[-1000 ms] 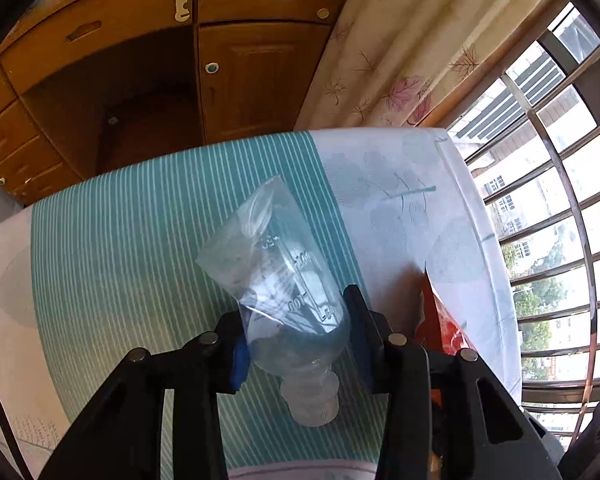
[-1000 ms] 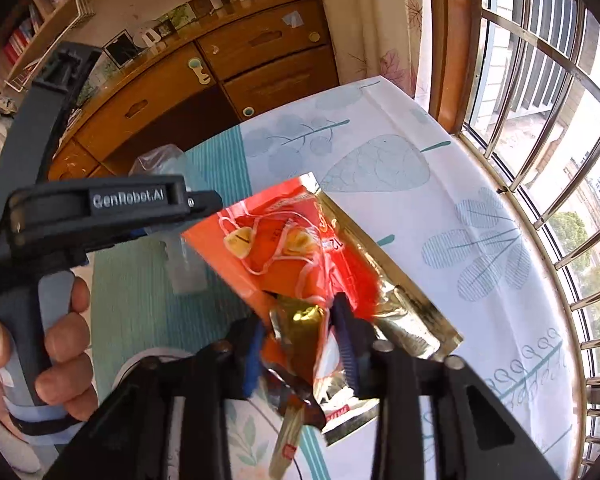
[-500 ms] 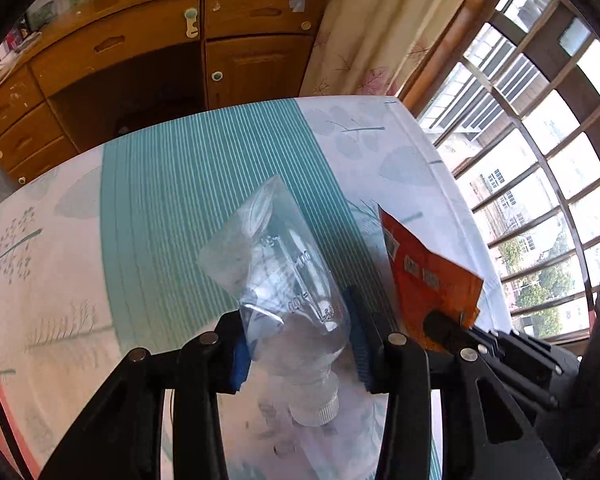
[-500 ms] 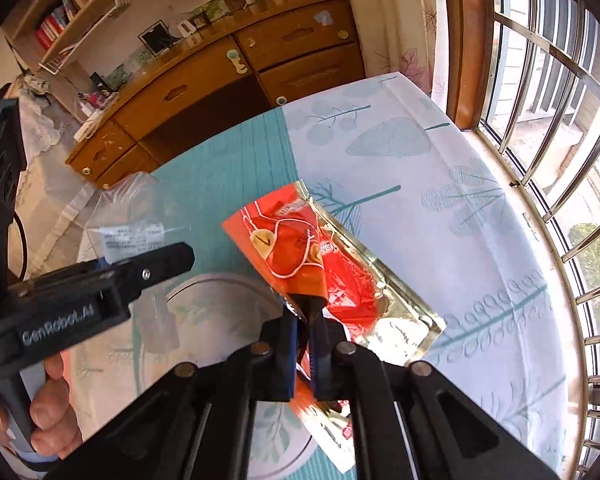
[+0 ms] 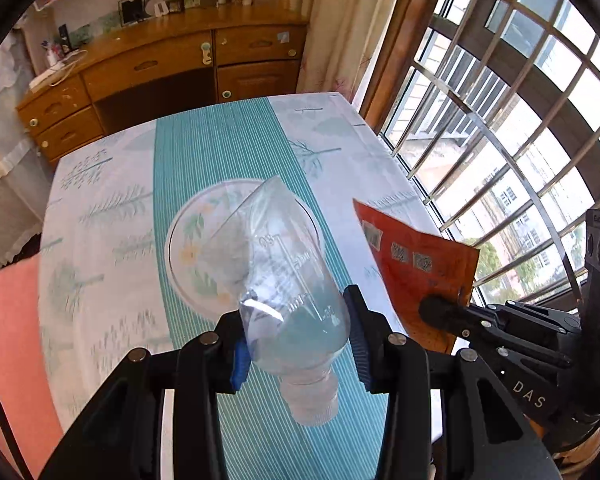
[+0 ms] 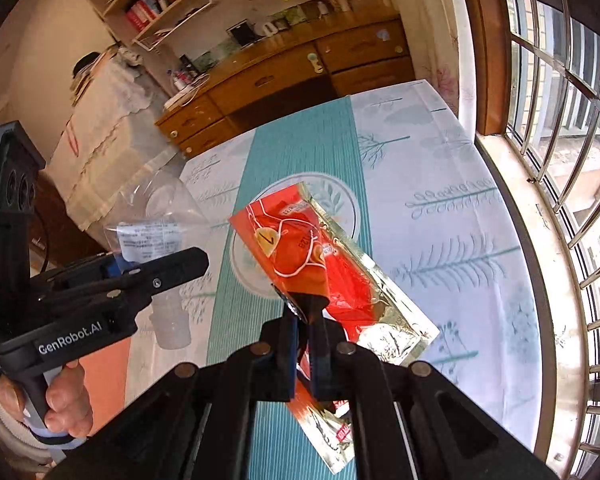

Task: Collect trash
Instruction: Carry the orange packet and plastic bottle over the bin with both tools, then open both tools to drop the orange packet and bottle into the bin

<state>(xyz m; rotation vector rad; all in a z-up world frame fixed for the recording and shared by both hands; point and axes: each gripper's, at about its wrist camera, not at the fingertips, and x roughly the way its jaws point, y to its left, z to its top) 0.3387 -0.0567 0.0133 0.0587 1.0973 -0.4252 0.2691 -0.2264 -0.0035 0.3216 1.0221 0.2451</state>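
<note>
We see a clear, glossy plastic bottle (image 5: 288, 300), a shiny foil wrapper (image 6: 332, 280), a printed cloth tablecloth (image 5: 112, 216) and a varnished wooden cabinet (image 5: 160, 68) at upper left.

right gripper (image 6: 305, 312) – clamped on red wrapper (image 6: 320, 264) | above table (image 6: 460, 216)

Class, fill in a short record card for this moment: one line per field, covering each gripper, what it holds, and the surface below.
left gripper: shut on the clear plastic bottle, cap end toward the camera
right gripper: shut on the red snack wrapper, gold foil lining showing
height: both items appear lifted off the table
table: covered by a teal striped and leaf-print cloth
backdrop: wooden cabinet, barred window
</note>
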